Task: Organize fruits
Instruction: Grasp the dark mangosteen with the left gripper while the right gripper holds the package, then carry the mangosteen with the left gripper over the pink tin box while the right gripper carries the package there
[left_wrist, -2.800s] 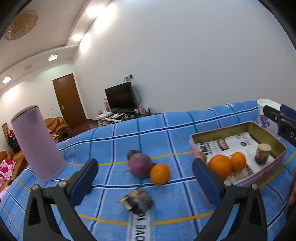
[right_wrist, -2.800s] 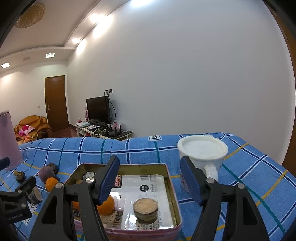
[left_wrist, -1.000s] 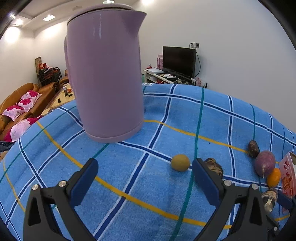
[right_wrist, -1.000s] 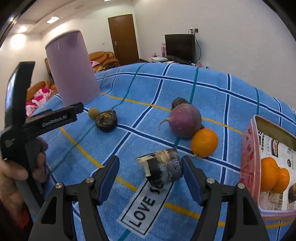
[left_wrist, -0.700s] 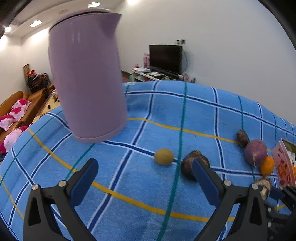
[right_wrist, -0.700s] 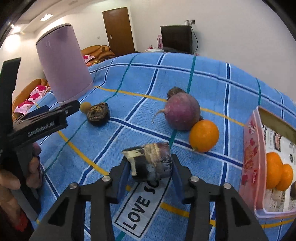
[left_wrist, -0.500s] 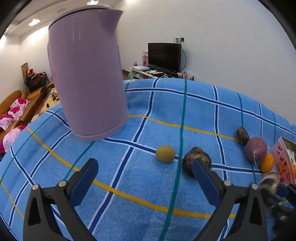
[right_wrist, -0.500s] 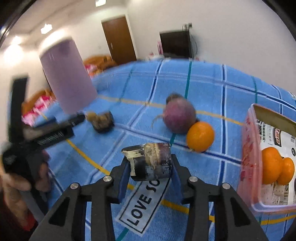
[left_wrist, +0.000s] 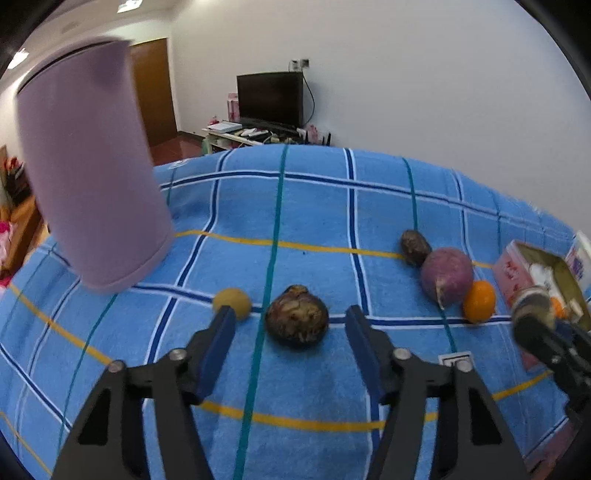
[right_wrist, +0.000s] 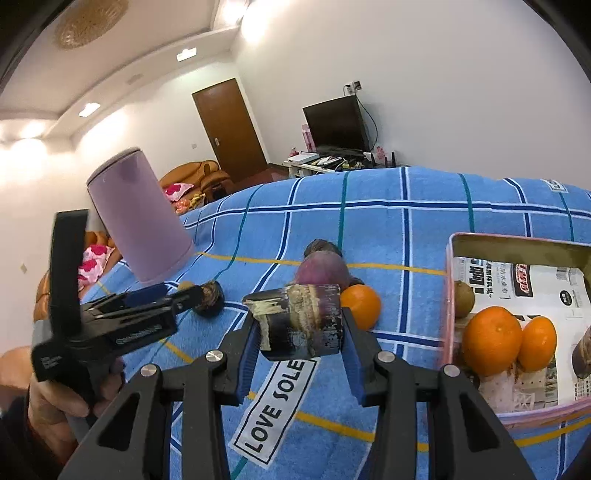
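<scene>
Kettle: a tall lilac kettle (left_wrist: 88, 173) stands at the far left of the blue checked cloth (left_wrist: 314, 206) covering my worktop, blurred in the left wrist view.
Small yellow fruit: a round yellow-brown fruit (left_wrist: 232, 302) lies on the cloth just behind my left finger (left_wrist: 218, 345).
My left gripper: my left gripper (left_wrist: 290, 341) points down at the cloth and its jaws are closing around a dark, wrinkled brown fruit (left_wrist: 297, 319); the fruit sits between the fingers, and neither pad presses on it yet.
Middle group: a small dark fruit (left_wrist: 415, 247), a purple turnip (left_wrist: 447, 277) and a loose orange (left_wrist: 479, 301) lie close together, the turnip touching both neighbours.
My right gripper: my right gripper (right_wrist: 299, 341) is clamped on a dark stump with a pale cut end (right_wrist: 301, 321), held clear of the cloth above a label reading "LOVE SOLE" (right_wrist: 277, 402).
Tin: a pink-walled tin (right_wrist: 448, 295) lined with newspaper stands at the right; inside it are two oranges (right_wrist: 493, 339), a small brown fruit (right_wrist: 463, 293) by the near wall, and a brownish piece at the right edge that I cannot identify.
My left hand: seen from the right wrist camera, my left hand (right_wrist: 55, 400) grips the handle of the left gripper at the lower left.
Background: a television (left_wrist: 270, 98) and a brown door (left_wrist: 153, 92) stand against the far wall.
</scene>
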